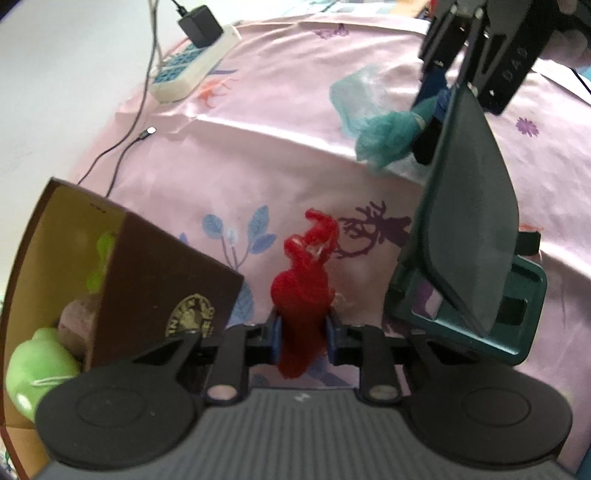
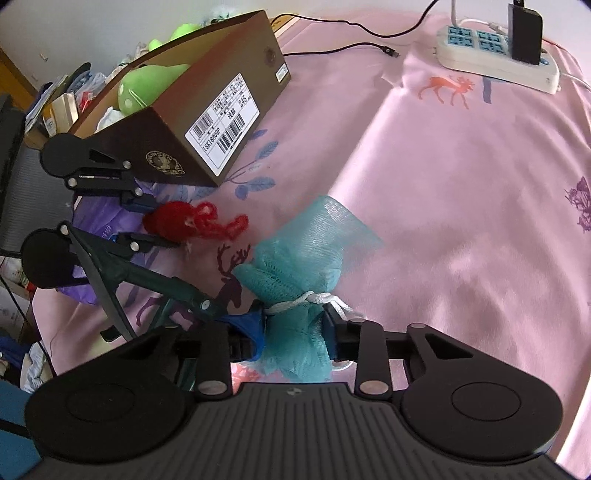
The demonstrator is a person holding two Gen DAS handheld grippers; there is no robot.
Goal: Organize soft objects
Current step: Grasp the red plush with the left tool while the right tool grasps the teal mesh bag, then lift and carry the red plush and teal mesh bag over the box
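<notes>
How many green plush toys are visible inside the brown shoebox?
2 green plush toys show in the brown shoebox: one near its labelled end, another at the far end. More may be hidden inside.

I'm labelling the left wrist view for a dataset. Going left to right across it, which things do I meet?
Green plush toy → brown cardboard box → red yarn bundle held in the left gripper → dark green stand with its panel.
</notes>
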